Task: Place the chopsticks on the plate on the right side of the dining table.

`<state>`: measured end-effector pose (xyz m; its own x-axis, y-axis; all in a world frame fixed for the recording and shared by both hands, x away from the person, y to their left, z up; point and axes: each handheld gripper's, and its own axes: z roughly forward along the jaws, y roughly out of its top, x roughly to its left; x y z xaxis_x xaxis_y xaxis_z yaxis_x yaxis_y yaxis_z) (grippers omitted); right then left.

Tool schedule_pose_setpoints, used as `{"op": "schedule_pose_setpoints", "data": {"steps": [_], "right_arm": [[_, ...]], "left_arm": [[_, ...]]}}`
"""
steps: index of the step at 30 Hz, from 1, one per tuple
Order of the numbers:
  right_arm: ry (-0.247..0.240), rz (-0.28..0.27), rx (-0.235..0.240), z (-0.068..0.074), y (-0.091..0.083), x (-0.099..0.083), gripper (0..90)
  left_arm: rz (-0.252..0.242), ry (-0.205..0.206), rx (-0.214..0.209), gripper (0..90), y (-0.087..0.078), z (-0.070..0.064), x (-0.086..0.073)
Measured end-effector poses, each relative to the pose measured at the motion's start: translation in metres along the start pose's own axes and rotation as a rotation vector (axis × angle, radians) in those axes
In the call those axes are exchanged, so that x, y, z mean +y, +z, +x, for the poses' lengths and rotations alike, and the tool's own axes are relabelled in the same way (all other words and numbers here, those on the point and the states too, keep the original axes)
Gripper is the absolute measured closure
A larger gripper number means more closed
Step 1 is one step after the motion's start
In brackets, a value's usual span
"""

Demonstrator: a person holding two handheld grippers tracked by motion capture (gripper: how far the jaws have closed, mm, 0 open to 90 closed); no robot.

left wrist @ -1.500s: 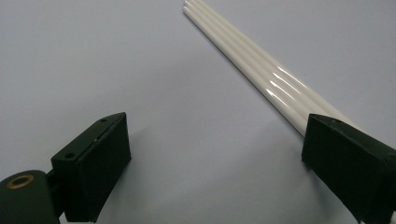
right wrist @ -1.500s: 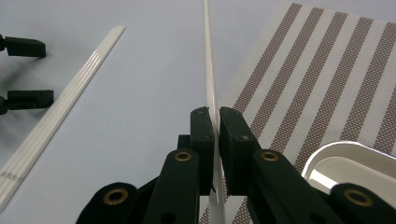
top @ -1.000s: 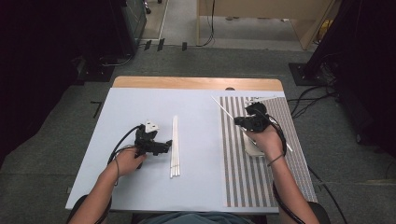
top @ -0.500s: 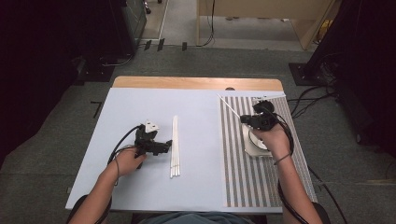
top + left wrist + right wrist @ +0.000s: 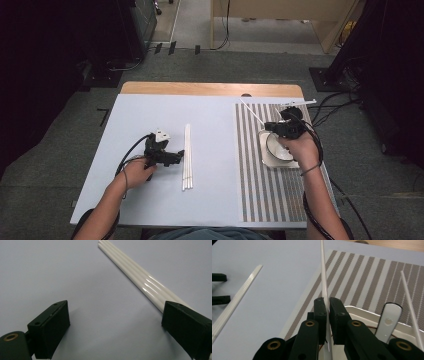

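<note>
**Thin chopstick could slip or swing wide**

The white chopstick [image 5: 323, 282] is clamped in the right gripper [image 5: 328, 305] over the bowl [image 5: 274, 148] on the striped mat [image 5: 252, 187], at the table's right. Pinched near one end, it may pivot, miss the bowl or tip it. The left gripper [image 5: 115, 325] is spread wide beside the remaining chopsticks [image 5: 187, 156].

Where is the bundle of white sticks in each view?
High view: white sticks lie mid-table, at the left claw tips.
Left gripper view: sticks run from top centre to the right jaw.
Right gripper view: sticks slant along the left edge.
Shared landmark: the open left claw.
</note>
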<state>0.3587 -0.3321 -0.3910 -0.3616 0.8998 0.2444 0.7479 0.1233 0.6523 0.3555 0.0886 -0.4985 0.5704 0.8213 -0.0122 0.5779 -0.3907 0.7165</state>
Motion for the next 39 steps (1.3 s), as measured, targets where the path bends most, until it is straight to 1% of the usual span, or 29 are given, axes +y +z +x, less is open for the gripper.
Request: {"op": "schedule_pose_setpoints", "data": {"steps": [3, 7, 12, 22, 30, 39], "right_arm": [[-0.001, 0.003, -0.025, -0.003, -0.003, 0.0, 85.0], [0.01, 0.007, -0.039, -0.008, -0.007, -0.002, 84.9], [0.016, 0.0, -0.039, -0.015, -0.012, -0.003, 84.9], [0.052, -0.009, -0.057, -0.033, -0.023, -0.008, 84.9], [0.063, -0.022, -0.081, -0.042, -0.032, -0.011, 84.9], [0.065, -0.043, -0.118, -0.059, -0.046, -0.019, 84.9]], "left_arm": [[0.0, -0.001, -0.001, 7.9, 0.0, 0.0, 0.0], [0.0, -0.001, -0.001, 7.9, 0.0, 0.0, 0.0], [0.0, -0.002, -0.001, 7.9, 0.0, 0.0, 0.0], [0.001, -0.001, 0.0, 7.9, 0.0, 0.0, 0.0], [0.0, -0.001, 0.0, 7.8, 0.0, 0.0, 0.0], [0.001, 0.0, 0.001, 7.9, 0.0, 0.0, 0.0]]}}
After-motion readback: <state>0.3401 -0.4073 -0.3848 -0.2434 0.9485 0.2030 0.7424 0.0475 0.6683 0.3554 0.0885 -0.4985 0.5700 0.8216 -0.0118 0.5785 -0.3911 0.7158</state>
